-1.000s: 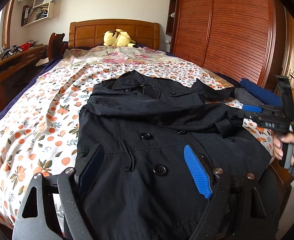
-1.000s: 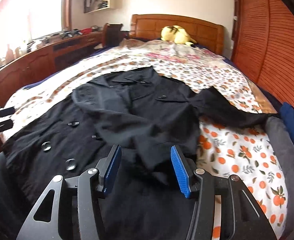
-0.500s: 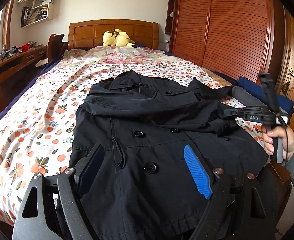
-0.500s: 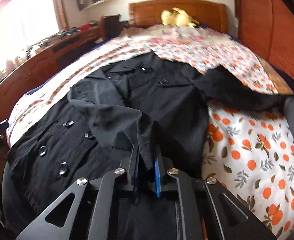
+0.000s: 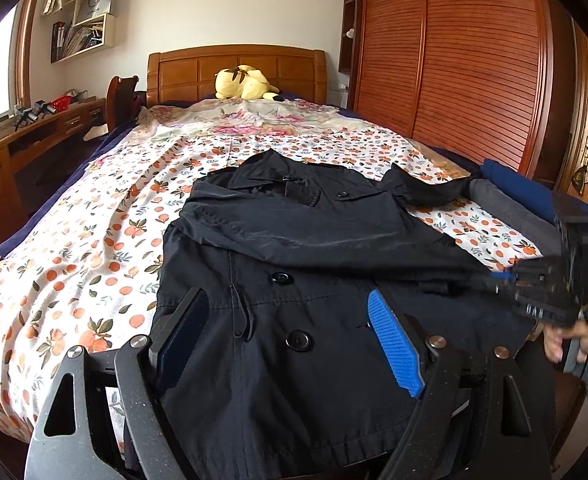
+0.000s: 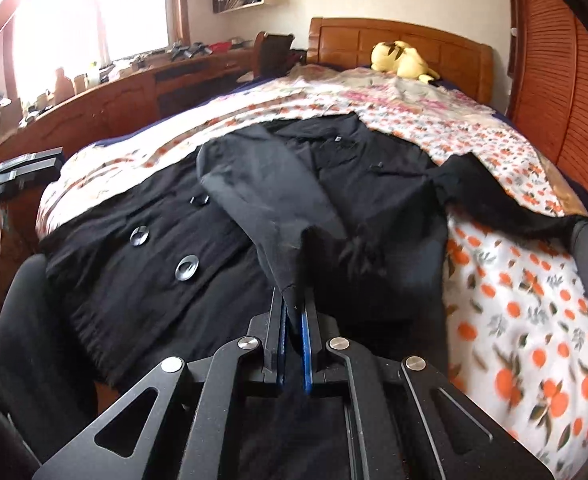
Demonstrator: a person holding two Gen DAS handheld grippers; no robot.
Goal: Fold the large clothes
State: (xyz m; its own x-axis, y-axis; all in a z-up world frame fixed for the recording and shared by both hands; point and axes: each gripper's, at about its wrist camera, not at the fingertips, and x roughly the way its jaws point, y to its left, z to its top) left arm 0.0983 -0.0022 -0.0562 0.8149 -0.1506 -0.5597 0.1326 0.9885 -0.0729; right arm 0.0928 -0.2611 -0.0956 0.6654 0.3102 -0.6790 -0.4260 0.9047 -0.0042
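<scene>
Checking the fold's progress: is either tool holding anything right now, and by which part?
The right tool is shut on the black coat, pinching the end of its sleeve. The left tool is open, holding nothing.

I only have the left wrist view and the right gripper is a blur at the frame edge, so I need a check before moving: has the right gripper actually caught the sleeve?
Observer: Yes. The right gripper is shut on the sleeve cuff of the black coat.
Operator: Is the cuff lifted off the coat?
Observer: It looks so; the sleeve rises in a taut ridge from the shoulder to the cuff.
Operator: And the other sleeve?
Observer: The other sleeve lies flat across the floral sheet, ungripped.
</scene>
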